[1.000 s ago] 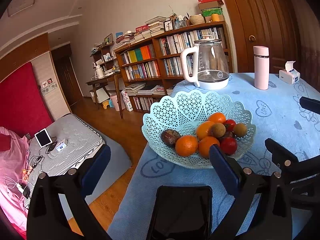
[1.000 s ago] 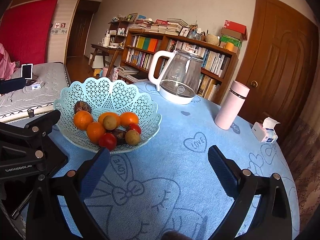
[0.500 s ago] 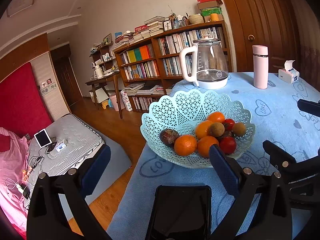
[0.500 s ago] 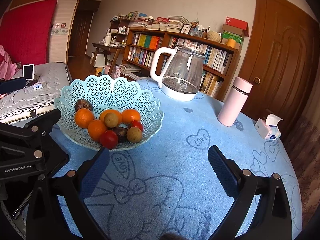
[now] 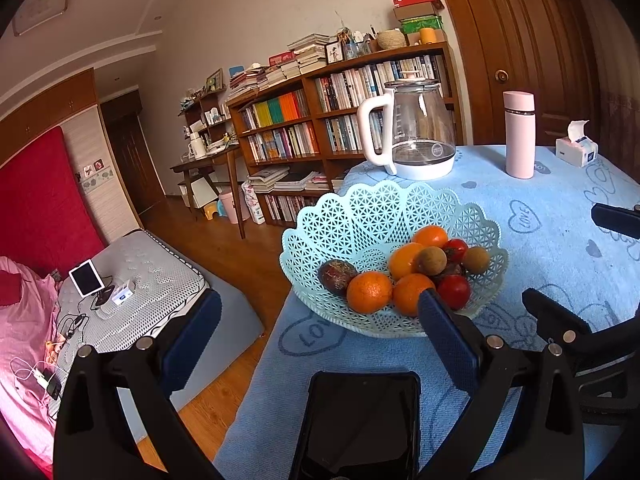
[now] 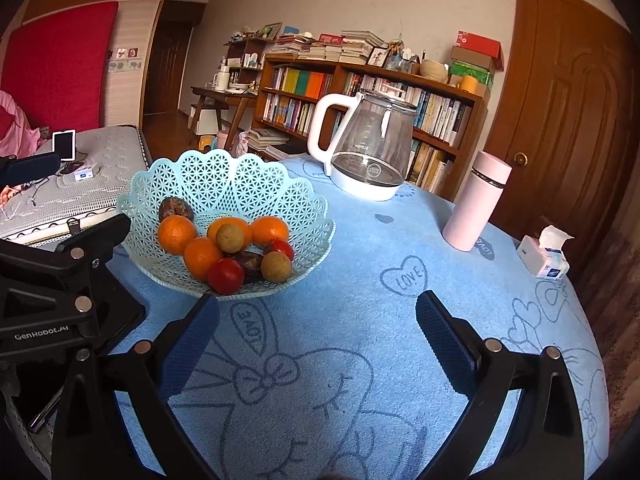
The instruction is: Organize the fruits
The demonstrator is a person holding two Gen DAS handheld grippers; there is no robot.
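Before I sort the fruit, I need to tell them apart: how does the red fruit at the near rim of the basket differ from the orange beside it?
The red fruit is smooth and glossy; the orange has a dull, dimpled peel. The red fruit looks smaller than the orange. The red fruit sits nearer the basket rim, the orange further in. Both are round, whole and lie touching in the pile.

Both tongs, left tongs (image 5: 316,338) and right tongs (image 6: 318,338), are black frames with silver screws and blue ribbed pads (image 6: 444,336); one carries "GenRobot.AI" lettering.
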